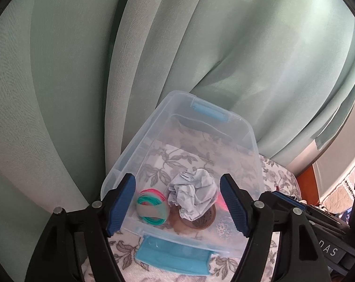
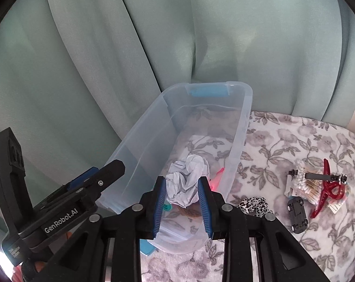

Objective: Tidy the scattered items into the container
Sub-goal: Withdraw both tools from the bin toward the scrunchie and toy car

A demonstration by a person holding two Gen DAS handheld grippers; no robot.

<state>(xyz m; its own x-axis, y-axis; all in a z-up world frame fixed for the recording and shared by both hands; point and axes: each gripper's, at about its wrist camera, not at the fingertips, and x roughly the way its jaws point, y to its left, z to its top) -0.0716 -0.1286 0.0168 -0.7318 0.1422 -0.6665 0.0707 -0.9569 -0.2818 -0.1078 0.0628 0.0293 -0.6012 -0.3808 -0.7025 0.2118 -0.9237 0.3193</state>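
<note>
A clear plastic bin (image 1: 253, 141) with blue latches stands on a floral cloth; it also shows in the right wrist view (image 2: 243, 117). Inside lie a crumpled paper ball (image 1: 194, 192) (image 2: 189, 176), a roll of coloured bands (image 1: 151, 208), a brown round disc (image 1: 204, 221) and a pink item (image 2: 218, 175). My left gripper (image 1: 177, 204) is open and empty above the bin's near end. My right gripper (image 2: 182, 204) is open and empty above the bin, beside the left gripper's body (image 2: 67, 202).
On the cloth right of the bin lie a black toy car (image 2: 297, 215), a red hair claw (image 2: 327, 190), a pack of cotton swabs (image 2: 304, 183), a black bar (image 2: 318, 176) and a leopard-print scrunchie (image 2: 253, 205). A green curtain (image 2: 154, 35) hangs behind.
</note>
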